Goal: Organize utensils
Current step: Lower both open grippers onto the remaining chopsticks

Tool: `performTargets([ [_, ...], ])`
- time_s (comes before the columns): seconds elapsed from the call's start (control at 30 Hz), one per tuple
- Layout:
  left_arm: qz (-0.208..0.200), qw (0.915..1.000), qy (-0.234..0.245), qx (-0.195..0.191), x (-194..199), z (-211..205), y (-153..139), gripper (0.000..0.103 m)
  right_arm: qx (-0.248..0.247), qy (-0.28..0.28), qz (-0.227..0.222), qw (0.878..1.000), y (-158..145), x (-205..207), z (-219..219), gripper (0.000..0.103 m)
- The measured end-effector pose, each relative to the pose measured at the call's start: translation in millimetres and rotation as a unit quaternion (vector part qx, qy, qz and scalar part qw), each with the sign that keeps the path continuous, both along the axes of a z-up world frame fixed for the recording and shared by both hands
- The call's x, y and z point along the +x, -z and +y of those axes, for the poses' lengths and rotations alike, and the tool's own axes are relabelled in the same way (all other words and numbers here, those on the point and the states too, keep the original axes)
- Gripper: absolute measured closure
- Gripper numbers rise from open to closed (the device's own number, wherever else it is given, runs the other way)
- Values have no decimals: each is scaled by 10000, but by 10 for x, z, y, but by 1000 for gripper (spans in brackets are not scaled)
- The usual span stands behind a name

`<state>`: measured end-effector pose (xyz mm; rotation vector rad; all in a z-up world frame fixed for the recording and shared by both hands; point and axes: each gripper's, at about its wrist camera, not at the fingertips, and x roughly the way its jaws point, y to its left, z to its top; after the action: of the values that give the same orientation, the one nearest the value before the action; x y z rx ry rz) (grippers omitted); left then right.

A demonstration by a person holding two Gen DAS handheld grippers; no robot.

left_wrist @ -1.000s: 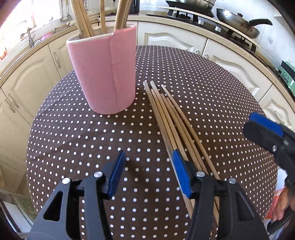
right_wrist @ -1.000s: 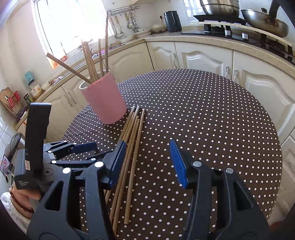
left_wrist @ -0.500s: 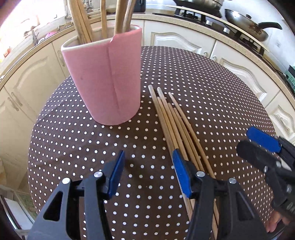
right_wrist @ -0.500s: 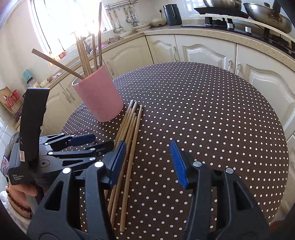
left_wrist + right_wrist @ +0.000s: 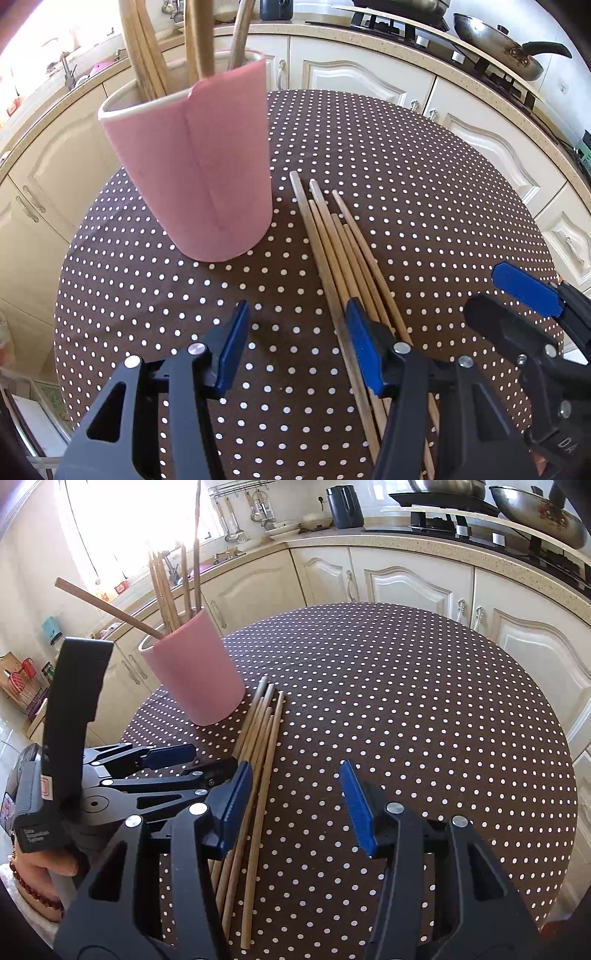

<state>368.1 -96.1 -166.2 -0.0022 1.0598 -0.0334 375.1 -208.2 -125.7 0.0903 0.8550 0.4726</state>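
Note:
A pink holder (image 5: 195, 166) stands on the dotted round table (image 5: 406, 177) with several wooden chopsticks upright in it; it also shows in the right wrist view (image 5: 194, 672). A bundle of several loose chopsticks (image 5: 343, 258) lies flat just right of it, also seen in the right wrist view (image 5: 258, 746). My left gripper (image 5: 297, 349) is open and empty, low over the table near the bundle's near end. My right gripper (image 5: 295, 805) is open and empty, just right of the bundle. It shows in the left wrist view (image 5: 517, 299) at the right.
Cream cabinets and a counter (image 5: 406, 542) curve behind the table. A stove with a wok (image 5: 498, 48) stands at the back right, a kettle (image 5: 345, 506) and hanging utensils (image 5: 255, 509) further back. The table edge drops off at the left (image 5: 59, 295).
Both grippers have moved forward toward the holder and the loose chopsticks, which now look larger. The right gripper has come closer to the left one. Both stay open.

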Motion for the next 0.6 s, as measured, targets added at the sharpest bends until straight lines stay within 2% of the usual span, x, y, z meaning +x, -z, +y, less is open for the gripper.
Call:
performTargets([
  [0.13, 1, 10000, 1, 51, -25, 33, 13, 50, -127, 55, 120, 9998, 45, 47, 27, 53],
  [0.3, -12, 9999, 136, -74, -107, 134, 29, 54, -279, -69, 324, 9991, 89, 135, 115, 53],
  [0.4, 3, 9996, 227, -176, -150, 193, 18, 67, -460, -247, 489, 9974, 102, 220, 234, 53],
  [0.47, 26, 9991, 307, -284, -195, 225, 16, 80, -572, -330, 618, 9959, 117, 272, 309, 53],
  [0.5, 32, 9989, 337, -339, -226, 260, 19, 82, -611, -361, 640, 9954, 120, 292, 339, 55],
  [0.57, 49, 9980, 405, -473, -280, 312, 17, 91, -674, -465, 790, 9935, 144, 347, 415, 63],
  [0.6, 55, 9979, 421, -487, -305, 336, 18, 92, -737, -480, 852, 9925, 159, 375, 448, 69],
])
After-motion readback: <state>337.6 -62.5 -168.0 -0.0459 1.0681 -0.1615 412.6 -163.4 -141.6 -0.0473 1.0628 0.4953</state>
